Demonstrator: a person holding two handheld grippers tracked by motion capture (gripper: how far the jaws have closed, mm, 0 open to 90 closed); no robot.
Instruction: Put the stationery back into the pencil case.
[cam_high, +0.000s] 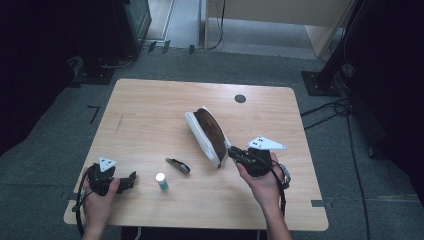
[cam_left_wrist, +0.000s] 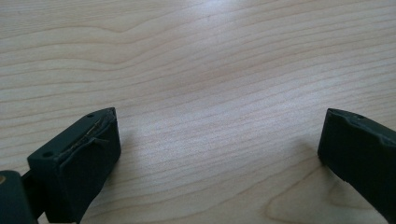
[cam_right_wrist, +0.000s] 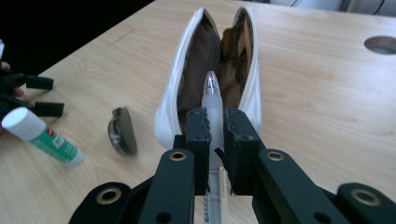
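My right gripper (cam_right_wrist: 215, 128) is clenched on a clear-barrelled pen (cam_right_wrist: 212, 100), jaws pinching it mid-body with the tip pointing straight at the open mouth of the white pencil case (cam_right_wrist: 168, 102). I take the case as my landmark: it lies on its side on the wooden table (cam_high: 150, 100), zip gaping, brown lining showing. The pen tip sits just short of that mouth, lined up with the gap but, as far as I can judge, not yet inside; the angle flattens depth, so it may already be at the lip.

My left gripper (cam_high: 131, 181) rests low on the table with jaws spread wide and nothing between them, well to the left of the case.

Between it and the case, two things lie loose: a glue stick (cam_right_wrist: 42, 135) with a white cap and green label, and closer to the case a small dark oval object (cam_right_wrist: 122, 130) I can't identify.

So I'd call this partway: the pen is in hand and aimed, insertion is left, and the glue stick and dark object wait outside.
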